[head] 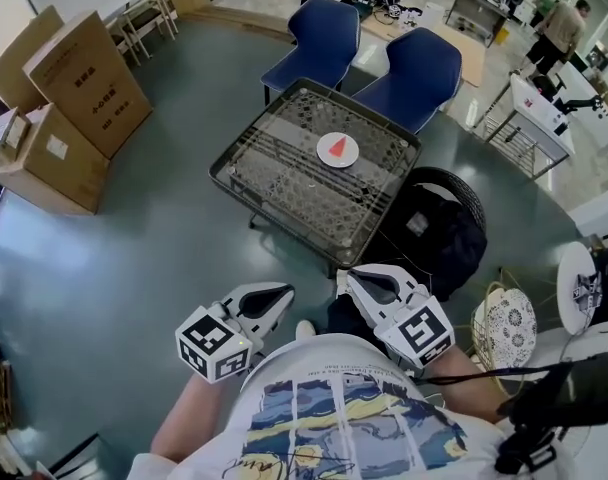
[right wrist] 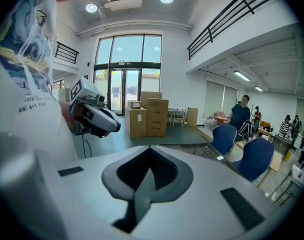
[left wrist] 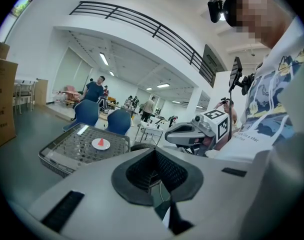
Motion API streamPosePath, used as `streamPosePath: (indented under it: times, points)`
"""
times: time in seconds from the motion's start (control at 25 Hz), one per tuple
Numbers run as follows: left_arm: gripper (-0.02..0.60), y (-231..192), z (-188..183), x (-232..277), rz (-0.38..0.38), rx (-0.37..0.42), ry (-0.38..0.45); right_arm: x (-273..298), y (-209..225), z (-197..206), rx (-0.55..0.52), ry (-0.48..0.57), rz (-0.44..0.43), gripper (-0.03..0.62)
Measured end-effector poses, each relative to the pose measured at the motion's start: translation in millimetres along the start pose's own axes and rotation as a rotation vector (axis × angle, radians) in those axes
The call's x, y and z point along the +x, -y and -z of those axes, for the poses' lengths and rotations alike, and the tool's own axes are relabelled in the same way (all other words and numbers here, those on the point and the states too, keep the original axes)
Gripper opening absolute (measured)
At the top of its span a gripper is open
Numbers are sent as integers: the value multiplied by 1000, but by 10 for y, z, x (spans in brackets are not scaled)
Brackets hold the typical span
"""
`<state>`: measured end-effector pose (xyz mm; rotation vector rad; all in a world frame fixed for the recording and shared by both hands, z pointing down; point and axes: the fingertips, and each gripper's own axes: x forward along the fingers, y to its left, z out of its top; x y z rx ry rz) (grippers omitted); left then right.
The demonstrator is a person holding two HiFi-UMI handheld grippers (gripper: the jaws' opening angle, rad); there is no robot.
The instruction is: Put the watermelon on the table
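A red watermelon slice [head: 338, 148] lies on a small white plate [head: 325, 158] on the wire-mesh table [head: 274, 183], well ahead of me. Both grippers are held close to my chest, far short of the table. The left gripper [head: 276, 298] is shut and empty, and the right gripper [head: 358, 279] is shut and empty too. In the left gripper view the slice [left wrist: 101, 142] shows on the table [left wrist: 67, 151] beyond the shut left gripper [left wrist: 154, 171], with the right gripper [left wrist: 189, 134] alongside. The right gripper view shows its own gripper [right wrist: 149, 176], the left gripper [right wrist: 94, 116] and the table's corner [right wrist: 204, 151].
Two blue chairs [head: 384, 63] stand behind the table. Cardboard boxes [head: 79, 98] are stacked at the left. A black bag [head: 434, 233] sits by the table's right corner, a white patterned disc [head: 509, 328] to its right. People stand in the background.
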<state>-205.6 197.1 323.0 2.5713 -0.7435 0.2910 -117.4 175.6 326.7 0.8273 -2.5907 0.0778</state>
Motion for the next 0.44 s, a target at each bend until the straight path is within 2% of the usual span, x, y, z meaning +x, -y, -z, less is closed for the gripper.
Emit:
streamPosePath:
  times: [0.44]
  points:
    - [9,102,-33,128,37,44,-12,-130,65,41,1,-5,27,9]
